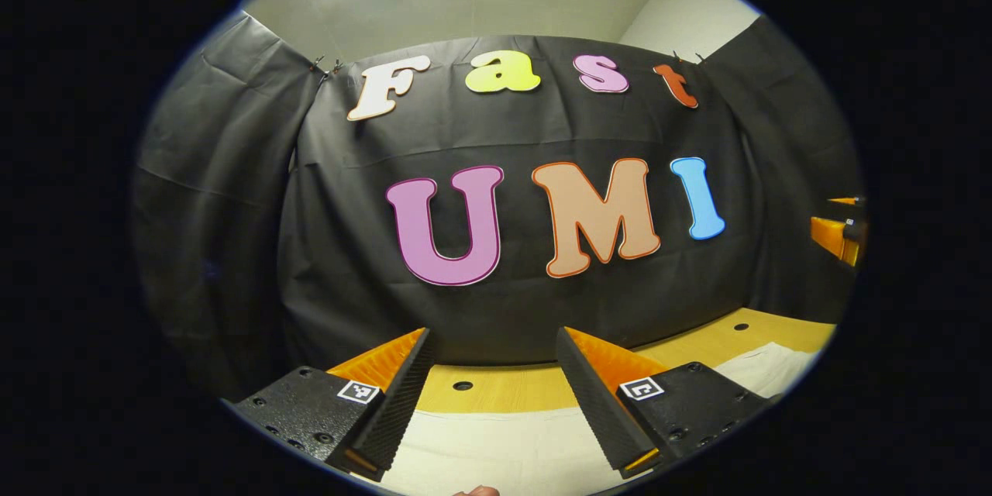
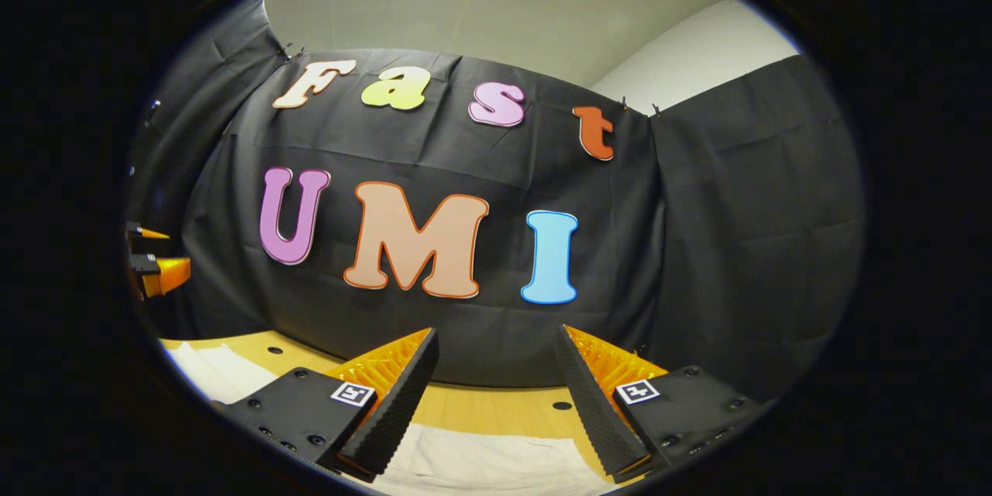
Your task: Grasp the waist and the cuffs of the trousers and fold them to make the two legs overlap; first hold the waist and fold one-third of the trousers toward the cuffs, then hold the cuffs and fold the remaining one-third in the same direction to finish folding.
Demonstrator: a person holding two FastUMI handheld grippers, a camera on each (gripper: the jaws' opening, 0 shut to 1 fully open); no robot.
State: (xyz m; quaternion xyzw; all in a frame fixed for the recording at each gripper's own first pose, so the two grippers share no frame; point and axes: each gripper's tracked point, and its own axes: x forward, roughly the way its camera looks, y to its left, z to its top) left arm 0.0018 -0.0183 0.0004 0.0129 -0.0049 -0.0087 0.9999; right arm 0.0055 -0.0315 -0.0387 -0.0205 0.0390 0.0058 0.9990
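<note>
Trousers [image 1: 504,449] are being approached from above by both grippers [image 1: 492,395] [image 2: 496,395], held agape and empty; waist and cuffs should be pinched squarely.

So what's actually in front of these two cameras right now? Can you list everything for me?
trousers: one, cream-white, lying flat on the table below both grippers; also in the right gripper view.
table: one, light wood with small dark holes, under the cloth.
booth wall: black cloth, hung behind the table.
room wall and ceiling: pale, above the cloth, with a bright ceiling light.
left gripper: one, jaws open, nothing between them, above the trousers; also at the left edge of the right gripper view.
right gripper: one, jaws open, nothing held; also at the right edge of the left gripper view.
</note>
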